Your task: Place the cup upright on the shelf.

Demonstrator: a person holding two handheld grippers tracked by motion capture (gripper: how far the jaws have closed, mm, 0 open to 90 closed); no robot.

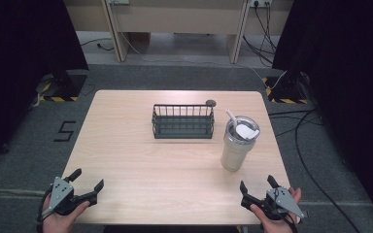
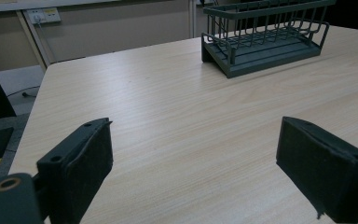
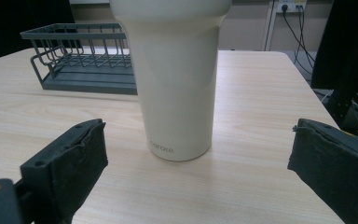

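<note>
- Here's the tumbler (image 1: 239, 144) — a tall cream cup standing upright on the right half of the table (image 1: 136, 160), just right of the wire rack (image 1: 183, 121) and a little nearer than it.
- It carries a clear lid (image 1: 243, 128) with a white straw (image 1: 231, 116) leaning to the far left; what's inside can't be seen, so its weight is an open question.
- My read: a stiff, smooth-walled body, likely insulated metal and slick under the pads — it won't give, but it could slide or tip if pinched too high.
- In the right gripper view the wall tapers toward the base (image 3: 179, 154), with small lettering low on the side.
- Best hold, I'd say, is around the mid body, below the wider upper band — well clear of lid and straw, jaws square across the cylinder.
- The right gripper (image 1: 258, 187) sits at the near right edge, held in a hand, jaws spread wide and empty, the tumbler dead centre between them but apart, a little farther in.
- The left gripper (image 1: 86, 178) waits at the near left corner, jaws also released with nothing between them, bare wood ahead and the rack well off toward the far right.
- A small dark disc (image 1: 211, 103) lies just beyond the rack's far right corner.
</note>
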